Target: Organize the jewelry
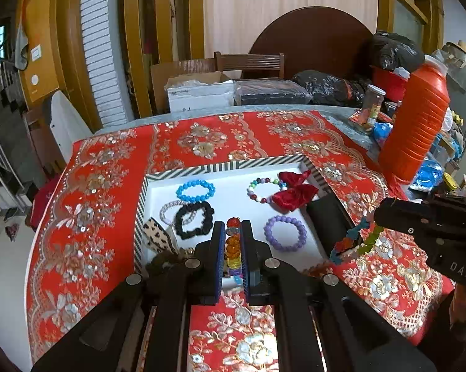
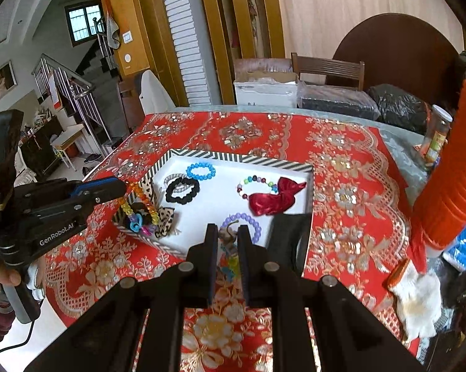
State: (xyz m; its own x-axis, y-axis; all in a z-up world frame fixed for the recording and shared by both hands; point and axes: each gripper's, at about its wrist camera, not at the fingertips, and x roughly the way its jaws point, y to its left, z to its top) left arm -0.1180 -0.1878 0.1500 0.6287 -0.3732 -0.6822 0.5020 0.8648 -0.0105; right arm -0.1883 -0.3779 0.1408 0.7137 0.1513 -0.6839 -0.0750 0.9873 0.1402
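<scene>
A white tray with a striped rim [image 1: 202,167] [image 2: 233,156] lies on the red cloth. In it are a blue bead bracelet [image 1: 195,190] [image 2: 201,170], a black scrunchie [image 1: 193,220] [image 2: 182,190], a multicolour bead bracelet [image 1: 262,189] [image 2: 256,186], a red bow [image 1: 293,190] [image 2: 274,200] and a purple bracelet [image 1: 284,232] [image 2: 242,224]. My left gripper [image 1: 233,226] [image 2: 121,187] is shut on a rainbow bead bracelet [image 1: 232,248] [image 2: 138,207] over the tray's near-left corner. My right gripper [image 2: 227,232] [image 1: 372,217] is shut on a colourful bead bracelet [image 1: 353,241] [image 2: 230,257] at the tray's near-right edge.
A leopard-print bow [image 1: 157,234] [image 2: 164,220] and a clear bracelet [image 1: 171,210] sit at the tray's left. A black box [image 1: 329,217] [image 2: 290,232] stands at its right side. A tall orange bottle [image 1: 415,124] [image 2: 446,186], jars and a white glove [image 2: 419,297] crowd the table's right.
</scene>
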